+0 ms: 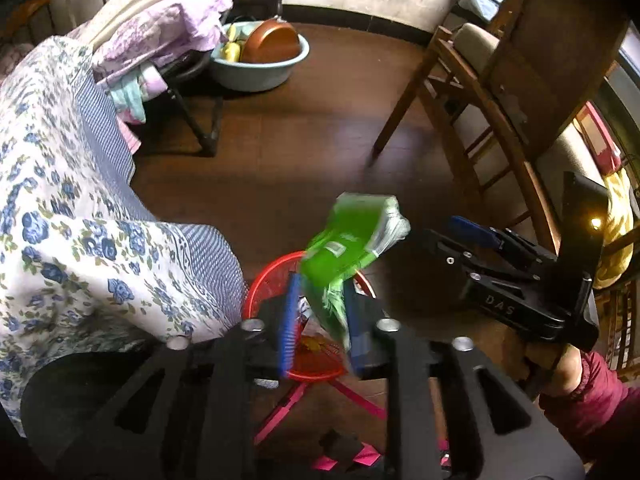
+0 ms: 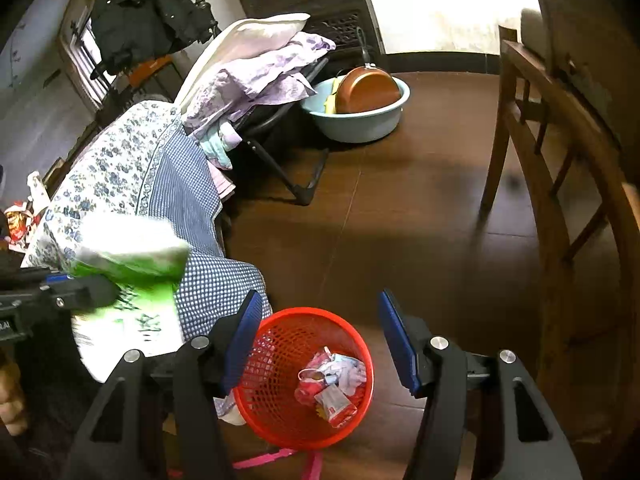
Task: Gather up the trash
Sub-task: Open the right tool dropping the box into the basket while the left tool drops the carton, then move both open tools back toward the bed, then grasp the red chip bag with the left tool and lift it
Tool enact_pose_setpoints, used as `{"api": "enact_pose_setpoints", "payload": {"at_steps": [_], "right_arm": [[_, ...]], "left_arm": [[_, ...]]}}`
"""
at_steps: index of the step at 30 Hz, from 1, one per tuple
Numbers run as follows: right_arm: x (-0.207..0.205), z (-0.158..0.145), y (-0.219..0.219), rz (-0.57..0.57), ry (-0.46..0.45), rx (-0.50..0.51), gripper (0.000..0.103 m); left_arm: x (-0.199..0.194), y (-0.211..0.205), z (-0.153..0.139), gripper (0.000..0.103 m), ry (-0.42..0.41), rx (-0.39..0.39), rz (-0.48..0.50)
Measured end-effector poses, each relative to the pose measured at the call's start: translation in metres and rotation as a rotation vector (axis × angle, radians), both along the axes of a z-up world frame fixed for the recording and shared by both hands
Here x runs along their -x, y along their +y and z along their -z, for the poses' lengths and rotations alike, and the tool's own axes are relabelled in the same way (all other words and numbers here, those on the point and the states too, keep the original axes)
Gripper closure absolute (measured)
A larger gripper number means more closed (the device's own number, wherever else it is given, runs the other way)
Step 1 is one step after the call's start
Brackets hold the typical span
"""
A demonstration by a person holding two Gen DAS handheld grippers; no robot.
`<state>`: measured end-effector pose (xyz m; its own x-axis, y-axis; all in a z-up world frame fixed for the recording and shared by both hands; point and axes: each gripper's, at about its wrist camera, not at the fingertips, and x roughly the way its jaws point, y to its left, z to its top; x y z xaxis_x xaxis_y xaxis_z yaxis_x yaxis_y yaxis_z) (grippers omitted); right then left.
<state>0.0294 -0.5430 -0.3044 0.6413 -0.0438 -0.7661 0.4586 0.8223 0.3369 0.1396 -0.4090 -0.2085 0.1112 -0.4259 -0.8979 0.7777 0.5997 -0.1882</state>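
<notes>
My left gripper (image 1: pixel 320 316) is shut on a green and white plastic wrapper (image 1: pixel 348 240) and holds it just above a red mesh trash basket (image 1: pixel 268 280). In the right wrist view the same wrapper (image 2: pixel 132 280) hangs at the left, left of the basket (image 2: pixel 280 344), which holds several crumpled wrappers (image 2: pixel 332 380). My right gripper (image 2: pixel 320 336) is open and empty, its blue pads either side of the basket from above. It also shows in the left wrist view (image 1: pixel 472 236), right of the wrapper.
A bed with a blue floral cover (image 1: pixel 60 208) stands at the left, touching the basket. A folding chair piled with laundry (image 2: pixel 256 68) and a blue basin with a copper pan (image 2: pixel 360 108) are farther back. A wooden chair (image 2: pixel 560 160) is at the right. Dark wood floor (image 2: pixel 400 220) lies between.
</notes>
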Motion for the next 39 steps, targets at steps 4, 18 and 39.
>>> {"api": "enact_pose_setpoints", "payload": {"at_steps": [4, 18, 39], "right_arm": [[-0.003, 0.001, 0.004, -0.004, -0.003, -0.026, 0.043], [-0.018, -0.047, 0.032, -0.082, -0.085, -0.004, 0.043], [-0.094, -0.169, 0.169, -0.335, -0.231, 0.126, 0.026]], "left_arm": [[-0.01, 0.01, -0.002, 0.056, 0.04, 0.033, -0.042], [-0.008, 0.049, -0.043, 0.036, -0.062, 0.112, -0.144], [-0.049, 0.195, -0.108, 0.026, -0.24, 0.298, -0.425]]}}
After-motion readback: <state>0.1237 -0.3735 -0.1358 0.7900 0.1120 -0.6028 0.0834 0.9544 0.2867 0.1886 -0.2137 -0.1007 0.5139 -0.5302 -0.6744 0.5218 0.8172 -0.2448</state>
